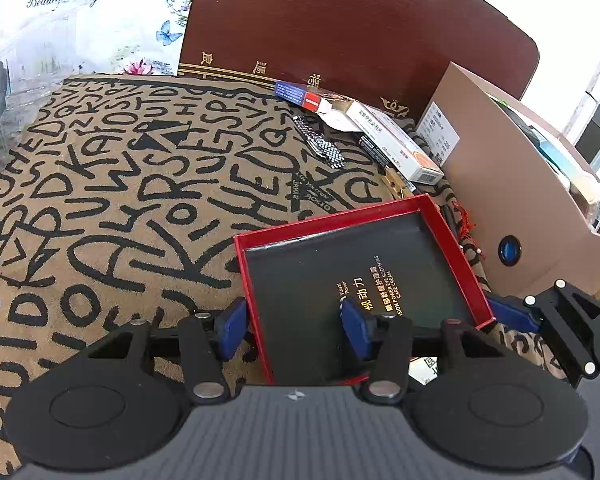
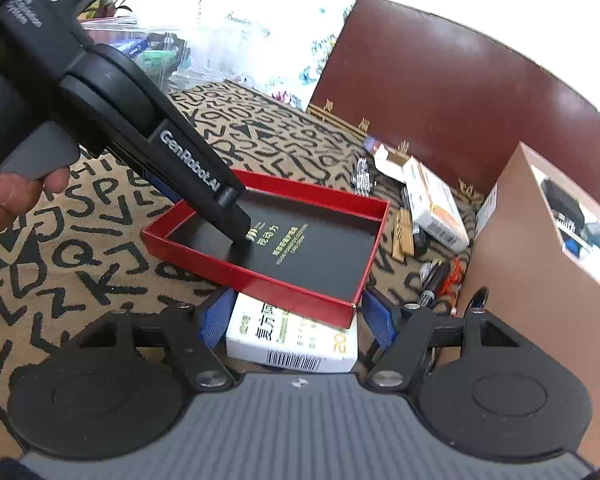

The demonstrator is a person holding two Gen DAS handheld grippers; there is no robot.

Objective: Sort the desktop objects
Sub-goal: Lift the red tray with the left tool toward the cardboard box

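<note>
I count 1 red tray [image 2: 260, 276], 1 white box [image 2: 292, 340] under it, approx 3 more cartons [image 1: 388, 136] in the far pile, 1 metal watch band [image 1: 320, 142], 1 cardboard box [image 1: 512, 200], 2 grippers [image 1: 296, 328].

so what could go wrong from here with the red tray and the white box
1. The left gripper straddles only one wall of the red tray; lifted, the tray may tilt or slip.
2. The tray's corner overlaps the white box between the right gripper's fingers; pulling the box could drag the tray.
</note>
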